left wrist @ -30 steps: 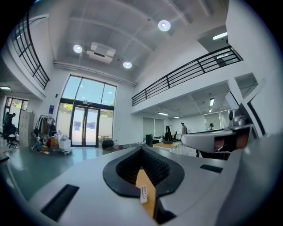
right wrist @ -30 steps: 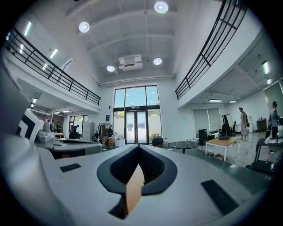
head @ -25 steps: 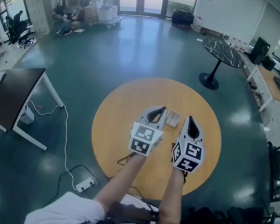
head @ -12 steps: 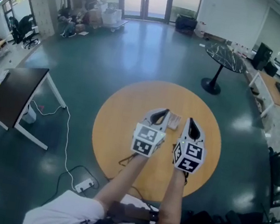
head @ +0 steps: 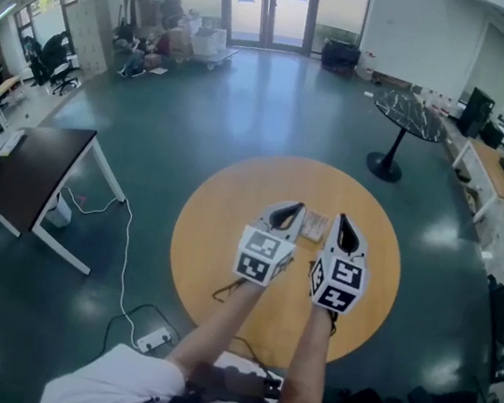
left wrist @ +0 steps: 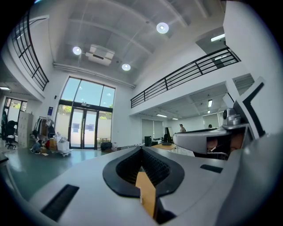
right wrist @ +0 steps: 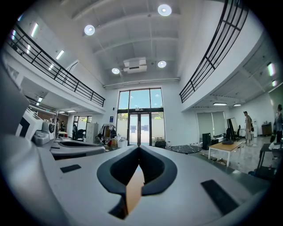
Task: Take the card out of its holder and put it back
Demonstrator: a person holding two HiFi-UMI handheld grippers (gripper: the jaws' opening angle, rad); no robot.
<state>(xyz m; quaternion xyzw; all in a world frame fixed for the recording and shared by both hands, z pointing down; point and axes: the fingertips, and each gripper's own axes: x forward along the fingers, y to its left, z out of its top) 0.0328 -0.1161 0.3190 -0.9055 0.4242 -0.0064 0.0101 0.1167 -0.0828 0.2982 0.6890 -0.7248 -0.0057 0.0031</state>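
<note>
A small pale card holder (head: 313,224) with the card in it lies on the round orange table (head: 218,238), near its middle. My left gripper (head: 291,208) hovers just left of the holder and my right gripper (head: 342,218) just right of it. Both point level, away from me, above the tabletop. In the left gripper view the jaws (left wrist: 141,149) meet with nothing between them. The right gripper view shows its jaws (right wrist: 139,148) closed the same way, empty. Neither gripper view shows the holder.
A dark desk (head: 24,174) stands at the left, with a cable and power strip (head: 153,337) on the green floor near the table. A black round table (head: 409,107) is at the back right. Office desks (head: 497,154) line the right wall.
Both grippers and the card holder keep their places over the table. Only the head view has shifted a little.
</note>
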